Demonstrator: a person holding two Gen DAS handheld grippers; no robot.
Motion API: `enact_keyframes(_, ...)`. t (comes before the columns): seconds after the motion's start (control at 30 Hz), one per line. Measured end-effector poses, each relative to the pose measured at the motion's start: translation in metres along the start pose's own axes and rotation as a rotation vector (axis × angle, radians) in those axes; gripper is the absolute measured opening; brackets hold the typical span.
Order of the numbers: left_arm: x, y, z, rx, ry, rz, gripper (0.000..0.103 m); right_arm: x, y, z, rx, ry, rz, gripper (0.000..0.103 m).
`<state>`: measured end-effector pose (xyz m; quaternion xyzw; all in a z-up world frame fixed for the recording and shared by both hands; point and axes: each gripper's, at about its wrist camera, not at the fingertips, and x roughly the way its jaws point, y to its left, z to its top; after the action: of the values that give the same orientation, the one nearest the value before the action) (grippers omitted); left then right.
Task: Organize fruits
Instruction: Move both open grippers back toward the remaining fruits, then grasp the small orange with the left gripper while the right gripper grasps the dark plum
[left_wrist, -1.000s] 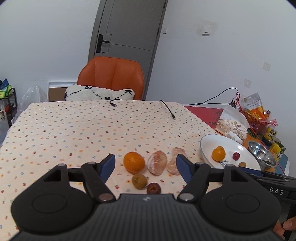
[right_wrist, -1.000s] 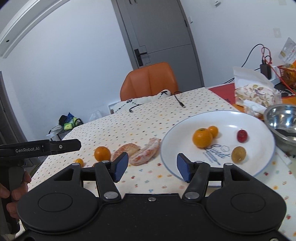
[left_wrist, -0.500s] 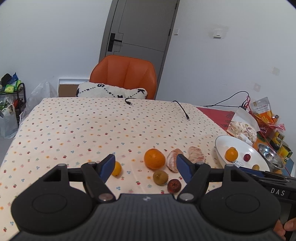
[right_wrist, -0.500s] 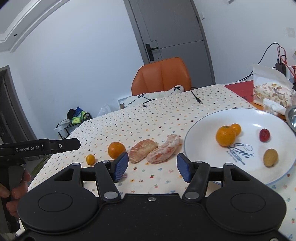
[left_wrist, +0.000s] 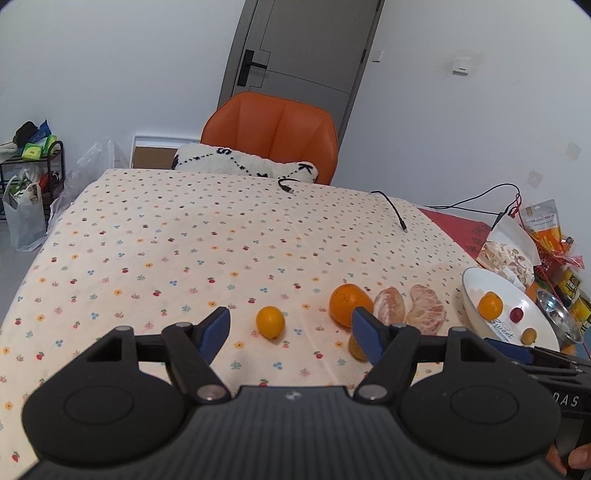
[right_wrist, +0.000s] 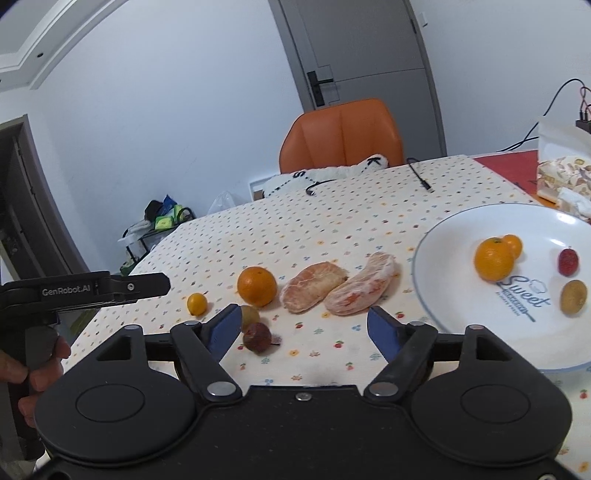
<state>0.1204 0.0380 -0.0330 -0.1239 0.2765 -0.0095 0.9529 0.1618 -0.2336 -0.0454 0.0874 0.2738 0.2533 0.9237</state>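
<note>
Fruits split between two spots: on the flowered cloth of the worktop (right_wrist: 295, 229), mid-frame in the right wrist view, a small yellow-orange kumquat (right_wrist: 197, 303), a round orange (right_wrist: 256, 286), two peeled pale-pink citrus halves (right_wrist: 314, 281) (right_wrist: 364, 283), a brownish-green kiwi-like fruit (right_wrist: 250, 318) and a dark red wrinkled fruit (right_wrist: 257, 336); at right, already gathered on the white round plate (right_wrist: 436, 236), an orange (right_wrist: 494, 258), a smaller one behind it (right_wrist: 513, 245), a red fruit (right_wrist: 567, 261) and a brownish one (right_wrist: 573, 296). Probably laid in a loose row near the plate for picking off one by one.

Left tool (left_wrist: 290, 328): released, jaws apart, nothing between the pads, framing the kumquat (left_wrist: 270, 322) low in its view; likely the next target. Right tool (right_wrist: 303, 330): also released and empty, jaws just opened wider, hovering over the bare cloth below the peeled halves.

Against the earlier frames: kumquat now inside the left view, loose fruit drifted rightward there; plate pushed toward the right edge of the right view.
</note>
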Motion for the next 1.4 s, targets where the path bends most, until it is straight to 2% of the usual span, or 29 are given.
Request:
enact_keyframes(0.3, 0.016, 0.013, -0.004, -0.011, 0.038, 0.008, 0.071, 0.021, 0.014, -0.005, -0.022, 0.059, 0.022, 0.077)
enact_keyframes(0.47, 0.024, 0.018, -0.006, -0.012, 0.052, 0.008, 0.071, 0.030, 0.023, -0.007, -0.042, 0.069, 0.035, 0.097)
enact_keyframes(0.7, 0.033, 0.018, -0.005, -0.002, 0.051, -0.004, 0.071, 0.044, 0.028, -0.009, -0.051, 0.090, 0.041, 0.097)
enact_keyframes(0.8, 0.039, 0.018, -0.004, -0.002, 0.054, -0.012, 0.068, 0.047, 0.031, -0.010, -0.065, 0.094, 0.043, 0.087)
enact_keyframes(0.87, 0.042, 0.017, -0.004, 0.002, 0.052, -0.013, 0.067, 0.051, 0.031, -0.011, -0.064, 0.105, 0.041, 0.073)
enact_keyframes(0.93, 0.045, 0.015, -0.004, 0.008, 0.058, -0.016, 0.063, 0.055, 0.030, -0.012, -0.059, 0.118, 0.035, 0.067)
enact_keyframes(1.1, 0.054, 0.011, -0.007, 0.021, 0.081, -0.014, 0.042, 0.058, 0.031, -0.011, -0.064, 0.113, 0.033, 0.050)
enact_keyframes(1.13, 0.054, 0.010, -0.007, 0.028, 0.077, -0.007, 0.038, 0.058, 0.031, -0.011, -0.064, 0.113, 0.031, 0.044)
enact_keyframes(1.17, 0.055, 0.008, -0.007, 0.031, 0.079, -0.007, 0.028, 0.059, 0.031, -0.011, -0.063, 0.112, 0.031, 0.038)
enact_keyframes(1.23, 0.055, 0.007, -0.007, 0.029, 0.089, -0.014, 0.020, 0.059, 0.030, -0.010, -0.059, 0.115, 0.041, 0.029)
enact_keyframes(1.33, 0.052, 0.003, -0.007, 0.042, 0.079, -0.012, 0.020, 0.059, 0.029, -0.010, -0.054, 0.114, 0.056, 0.022)
enact_keyframes(1.4, 0.049, 0.000, -0.007, 0.045, 0.077, -0.014, 0.020, 0.057, 0.029, -0.010, -0.053, 0.113, 0.056, 0.022)
